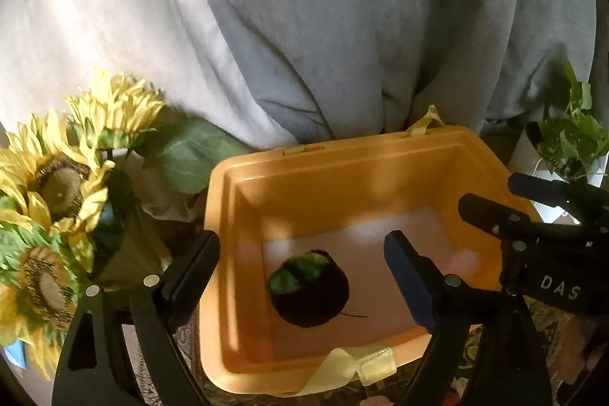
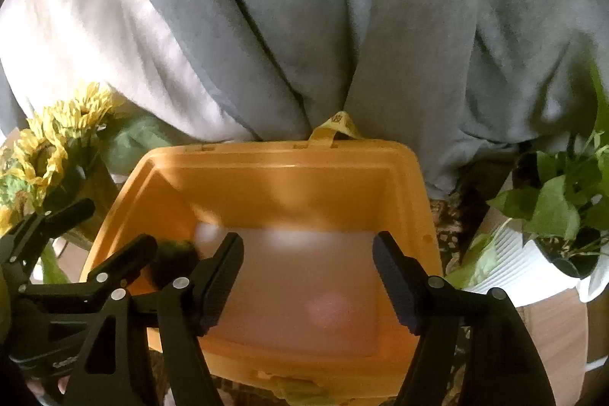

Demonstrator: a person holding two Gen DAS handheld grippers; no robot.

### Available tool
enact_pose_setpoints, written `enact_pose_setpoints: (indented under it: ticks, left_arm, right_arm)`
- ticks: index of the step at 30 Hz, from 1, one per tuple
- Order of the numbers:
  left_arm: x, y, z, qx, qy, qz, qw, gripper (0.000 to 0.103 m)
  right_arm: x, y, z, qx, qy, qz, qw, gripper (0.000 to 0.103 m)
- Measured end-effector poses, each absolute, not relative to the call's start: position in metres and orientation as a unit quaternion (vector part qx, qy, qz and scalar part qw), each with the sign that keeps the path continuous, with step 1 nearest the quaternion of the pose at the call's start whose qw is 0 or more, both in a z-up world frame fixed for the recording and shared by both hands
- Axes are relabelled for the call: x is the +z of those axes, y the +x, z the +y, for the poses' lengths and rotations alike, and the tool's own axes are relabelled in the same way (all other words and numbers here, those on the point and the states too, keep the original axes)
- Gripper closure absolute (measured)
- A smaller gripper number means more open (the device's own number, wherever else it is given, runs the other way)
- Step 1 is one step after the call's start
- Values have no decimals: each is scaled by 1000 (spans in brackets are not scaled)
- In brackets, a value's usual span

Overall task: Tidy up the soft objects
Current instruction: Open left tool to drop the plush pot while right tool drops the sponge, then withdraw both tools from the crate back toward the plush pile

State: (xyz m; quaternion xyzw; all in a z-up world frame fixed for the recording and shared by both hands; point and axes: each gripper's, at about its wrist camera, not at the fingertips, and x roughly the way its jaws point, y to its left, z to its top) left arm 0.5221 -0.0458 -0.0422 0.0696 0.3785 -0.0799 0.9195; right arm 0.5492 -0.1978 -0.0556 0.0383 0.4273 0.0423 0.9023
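Note:
An orange plastic bin point(image 1: 243, 215) point(image 2: 403, 185) with a pale floor stands in front of me. A dark round soft object with green patches point(image 1: 310, 288) lies on its floor; in the right wrist view it point(image 2: 173, 259) shows partly behind the left gripper. A blurred pinkish round object point(image 2: 329, 311) point(image 1: 462, 261) lies in the bin too. My left gripper point(image 1: 300, 269) is open and empty above the bin's left part. My right gripper point(image 2: 308, 276) is open and empty above the bin's middle, and its fingers point(image 1: 495, 215) show in the left wrist view.
A grey and white cloth point(image 1: 304, 25) point(image 2: 304, 25) hangs behind the bin. Artificial sunflowers point(image 1: 57, 185) point(image 2: 45, 155) stand at the left. A leafy plant in a white pot point(image 2: 559, 215) point(image 1: 571, 139) stands at the right. Yellow straps point(image 1: 354, 364) hang at the bin's rim.

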Motion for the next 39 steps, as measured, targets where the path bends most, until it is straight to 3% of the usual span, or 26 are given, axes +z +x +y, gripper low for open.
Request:
enact_pose_setpoints:
  ticks: [25, 39]
  left_arm:
    - [14, 393, -23, -42, 62, 298, 952, 6]
    - [9, 310, -3, -32, 60, 292, 954, 5]
  right_arm:
    - [10, 442, -199, -6, 65, 357, 932, 32]
    - [17, 350, -182, -22, 80, 343, 936, 32]
